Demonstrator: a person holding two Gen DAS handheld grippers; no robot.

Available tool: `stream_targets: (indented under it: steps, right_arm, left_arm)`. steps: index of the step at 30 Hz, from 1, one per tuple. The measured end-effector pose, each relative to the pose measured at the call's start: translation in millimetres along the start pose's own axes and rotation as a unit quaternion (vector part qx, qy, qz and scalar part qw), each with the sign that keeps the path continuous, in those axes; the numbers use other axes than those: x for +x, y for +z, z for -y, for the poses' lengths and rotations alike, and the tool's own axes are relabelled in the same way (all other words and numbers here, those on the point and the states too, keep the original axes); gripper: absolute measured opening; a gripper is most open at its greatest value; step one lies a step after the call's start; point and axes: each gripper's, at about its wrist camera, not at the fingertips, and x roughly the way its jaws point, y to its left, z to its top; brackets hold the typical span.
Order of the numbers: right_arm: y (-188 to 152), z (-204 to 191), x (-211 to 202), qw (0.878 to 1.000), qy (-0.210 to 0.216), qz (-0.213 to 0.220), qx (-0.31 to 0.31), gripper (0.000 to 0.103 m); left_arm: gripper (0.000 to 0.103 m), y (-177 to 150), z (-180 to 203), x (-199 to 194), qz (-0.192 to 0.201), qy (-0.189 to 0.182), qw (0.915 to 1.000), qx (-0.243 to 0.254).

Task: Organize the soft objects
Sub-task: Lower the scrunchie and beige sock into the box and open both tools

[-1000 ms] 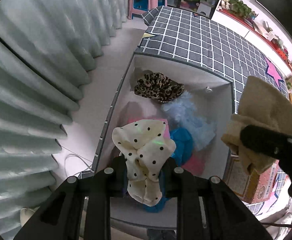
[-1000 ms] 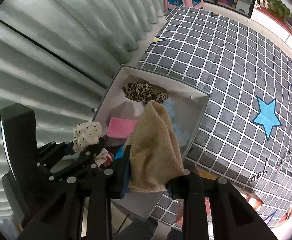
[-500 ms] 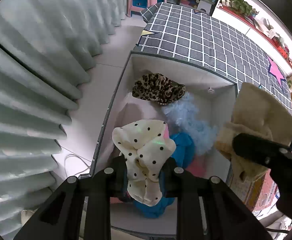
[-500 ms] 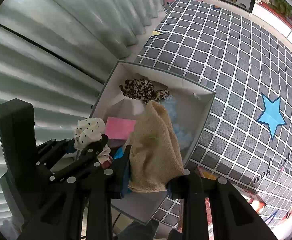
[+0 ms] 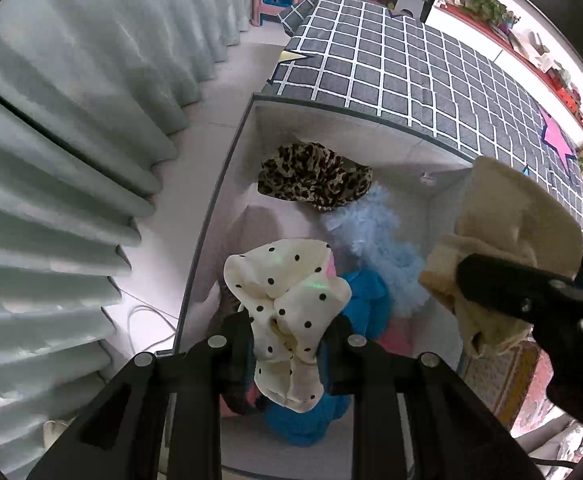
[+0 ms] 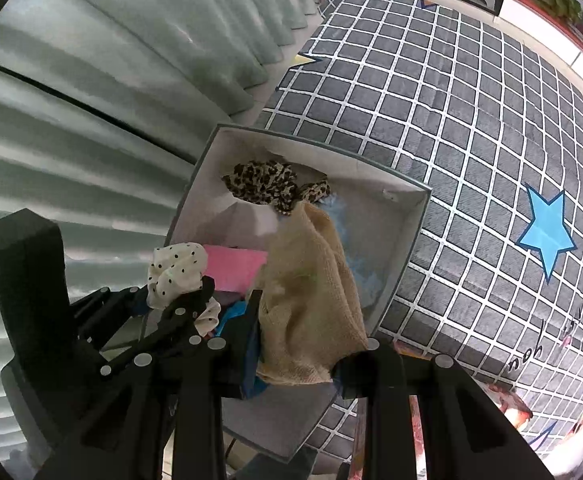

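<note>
Tongs are both gripping limp, light cloth: left tongs pinching the polka-dot scrunchie mid-bunch, right tongs clamping the tan knit cloth over the box.

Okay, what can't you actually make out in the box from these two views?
- Blue cloth: left wrist view, mostly hidden behind the polka-dot cloth in the left gripper.
- Box near corner: right wrist view, hidden by the beige cloth in the right gripper.
- Shelf items: too small.
</note>
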Motion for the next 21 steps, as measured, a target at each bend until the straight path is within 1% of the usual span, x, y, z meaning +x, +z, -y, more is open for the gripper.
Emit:
stream_targets:
  steps: [21]
  right_arm:
    - [8,11,15,1.0,-0.005,-0.016,0.013,0.03]
  left_arm:
    - [0.026,11,6,17,-0.017,0.004,0.9999,-0.001]
